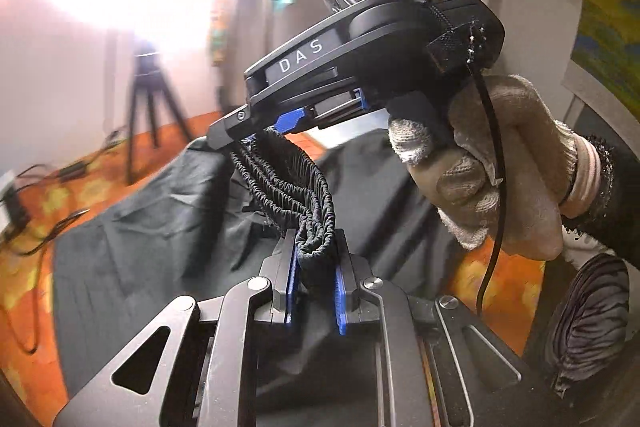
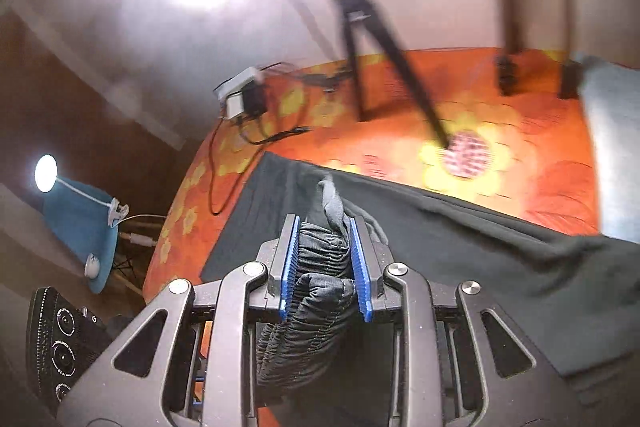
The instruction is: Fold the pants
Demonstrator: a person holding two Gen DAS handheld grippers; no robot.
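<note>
- While you hold both tongs up, your left gripper [image 1: 316,259] is clamped narrow on the gathered waistband [image 1: 288,179] of the pants [image 1: 160,211].
- Your right gripper [image 2: 325,259] also pinches the waistband [image 2: 320,259]; its blue pads [image 2: 360,263] press the bunched elastic from both sides.
- Between the two tongs the waistband hangs in a short arc, lifted off the bed [image 2: 500,155].
- Black fabric of the pants [image 2: 460,239] spreads below on the orange flowered bed, reaching toward its left edge.
- Your gloved hand [image 1: 492,163] grips the right gripper [image 1: 250,139] handle in the left view.
- A tripod [image 2: 372,39] stands at the far side; it is blurred.
</note>
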